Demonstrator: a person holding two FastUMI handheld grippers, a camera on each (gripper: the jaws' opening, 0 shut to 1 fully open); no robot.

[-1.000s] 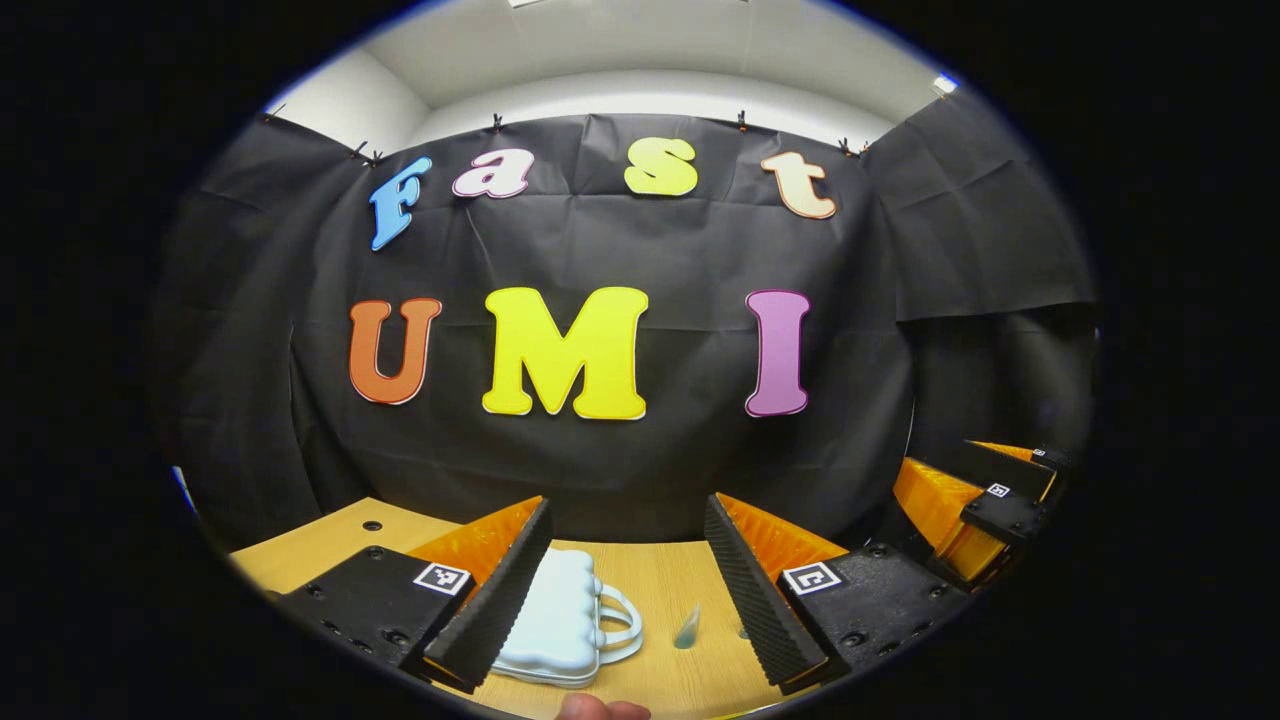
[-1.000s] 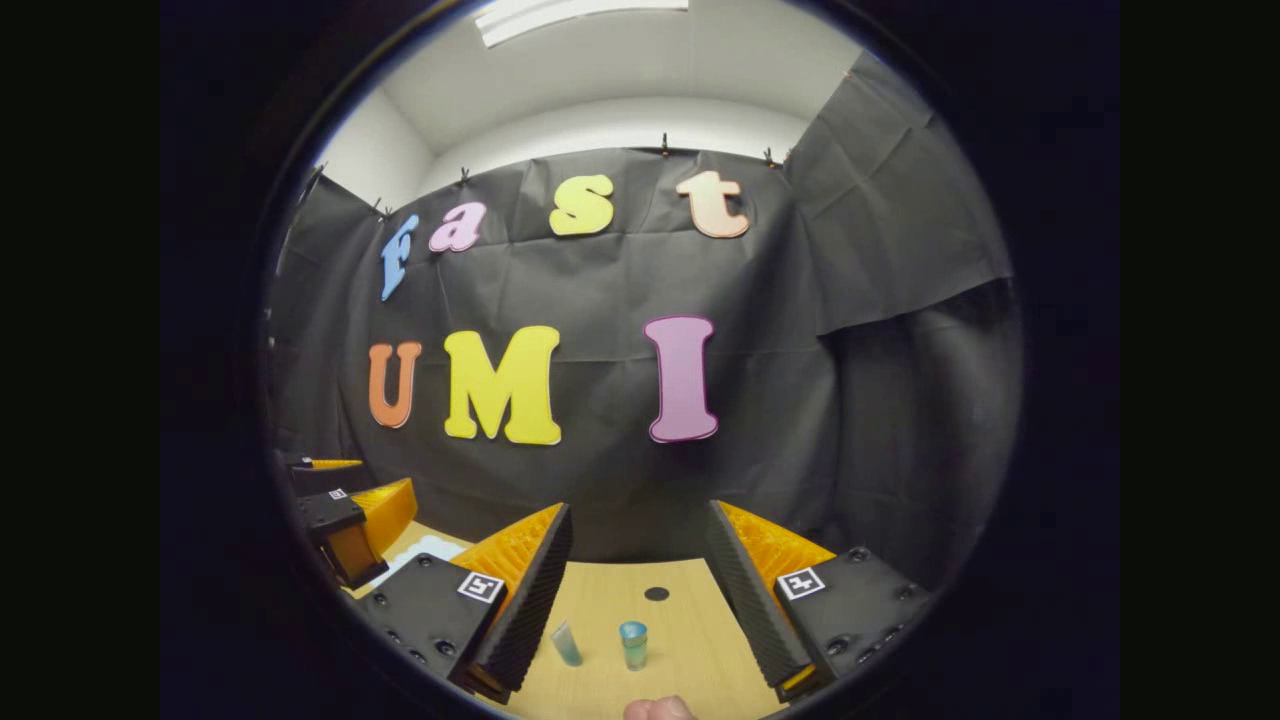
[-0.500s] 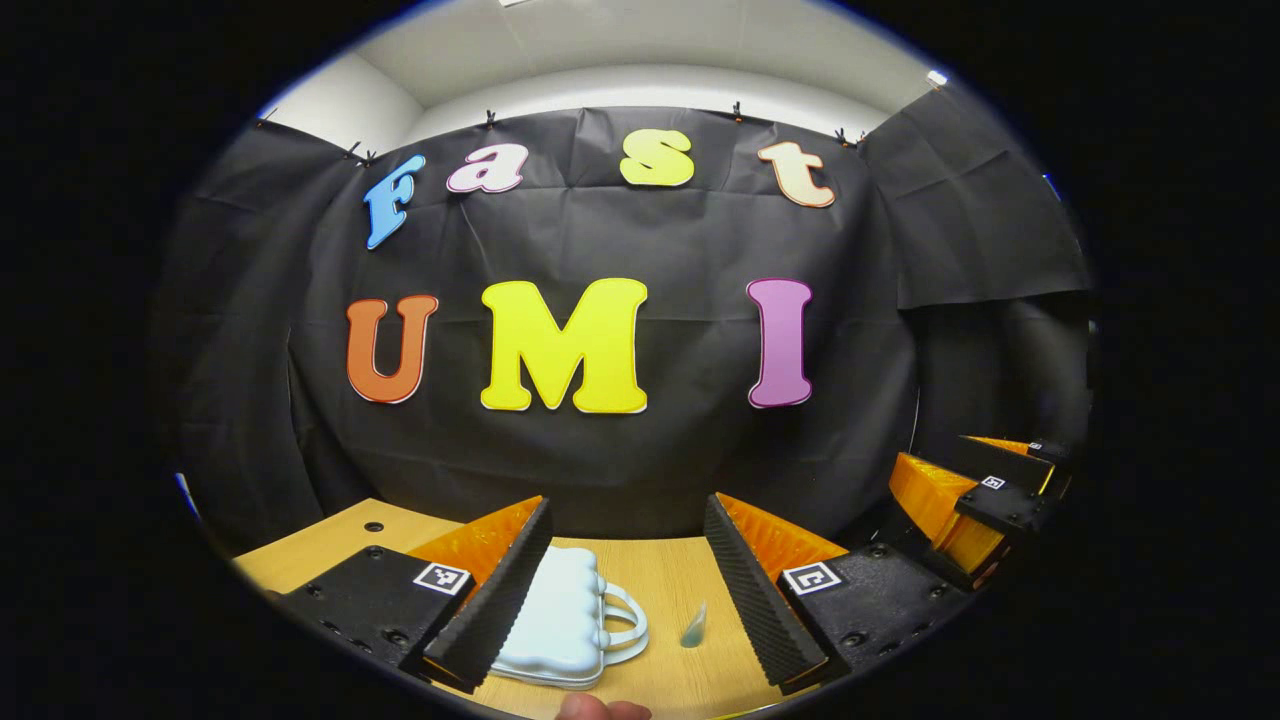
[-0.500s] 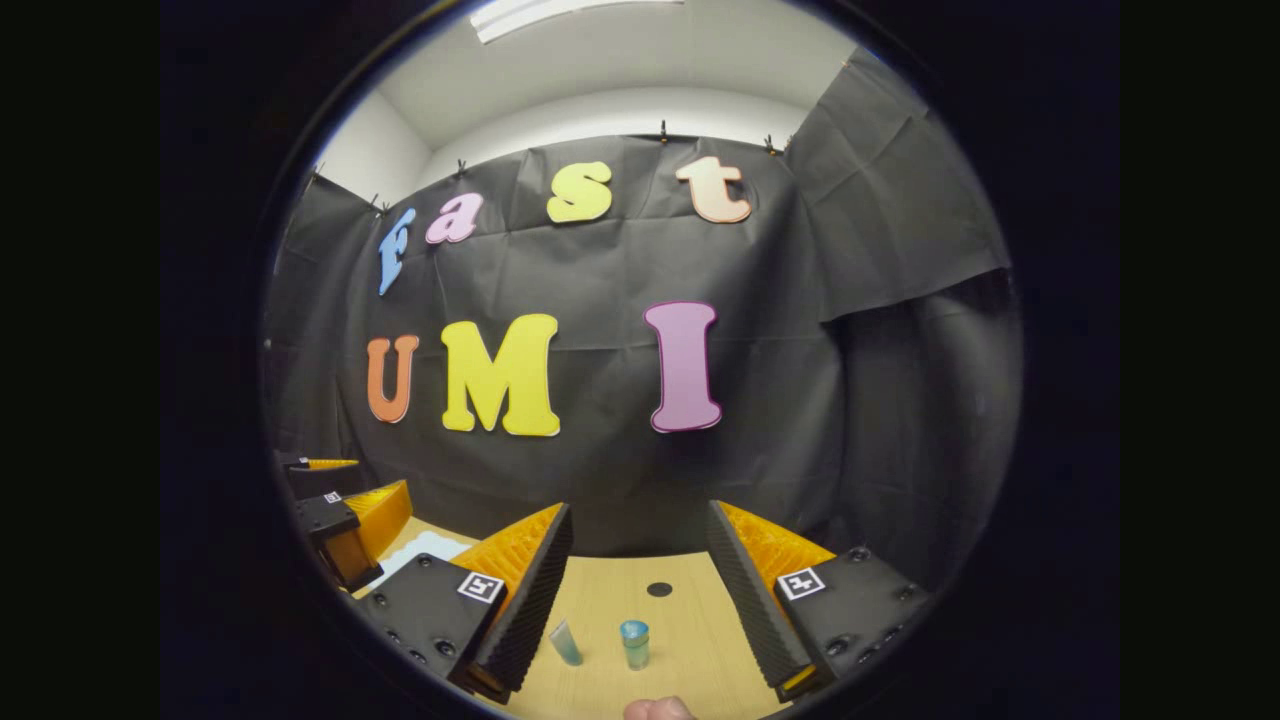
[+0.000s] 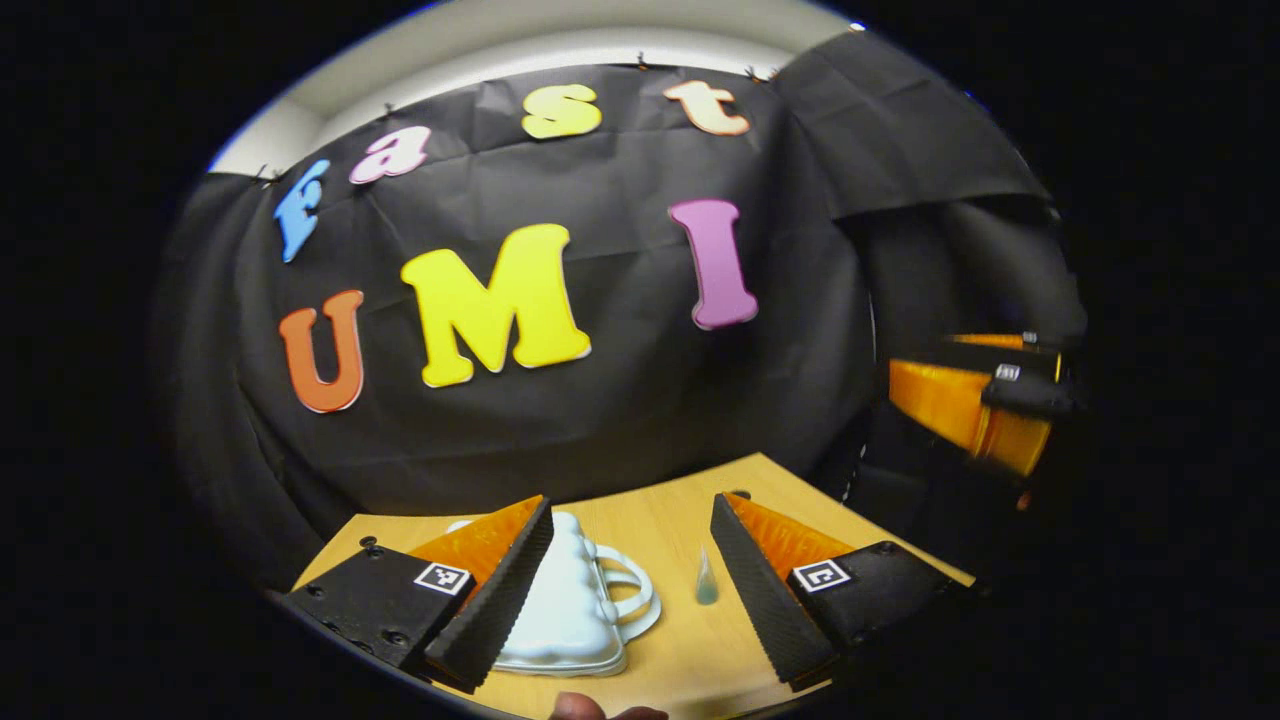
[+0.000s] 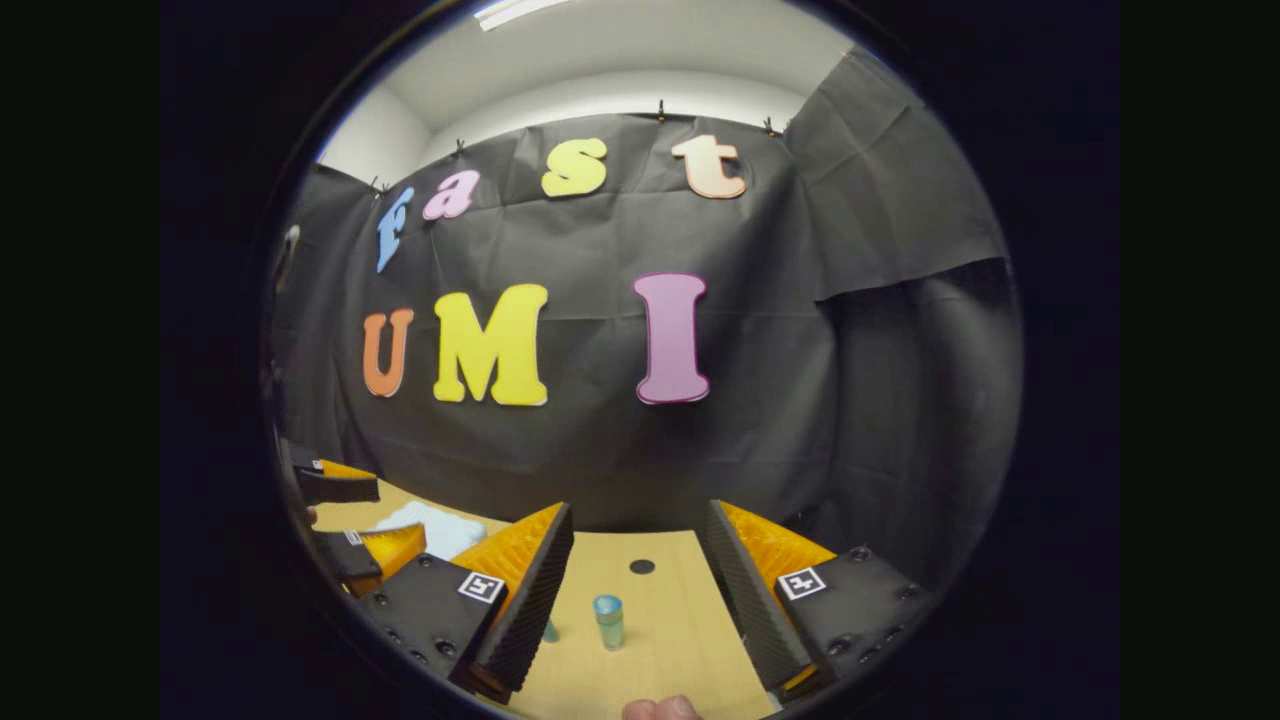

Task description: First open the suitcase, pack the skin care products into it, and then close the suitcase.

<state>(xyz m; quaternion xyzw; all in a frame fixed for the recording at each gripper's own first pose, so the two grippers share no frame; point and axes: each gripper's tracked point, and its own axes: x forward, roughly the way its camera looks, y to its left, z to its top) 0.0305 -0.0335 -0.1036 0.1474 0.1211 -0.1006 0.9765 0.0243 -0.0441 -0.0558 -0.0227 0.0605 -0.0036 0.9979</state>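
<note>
Left gripper (image 5: 632,585) finger (image 5: 490,600) hides suitcase (image 5: 575,610) edge (lid down).

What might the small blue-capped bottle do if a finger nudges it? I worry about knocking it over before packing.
The small bottle stands upright on the wooden table, taller than it is wide, so a sideways nudge would probably tip it. It looks round, so once down it may roll. It seems light plastic; the open right gripper should probably close low and gently.

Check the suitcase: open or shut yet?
Shut. In the left gripper view the white suitcase lies flat on the table, its shells together, handle toward the tube; nothing is packed inside yet.
</note>
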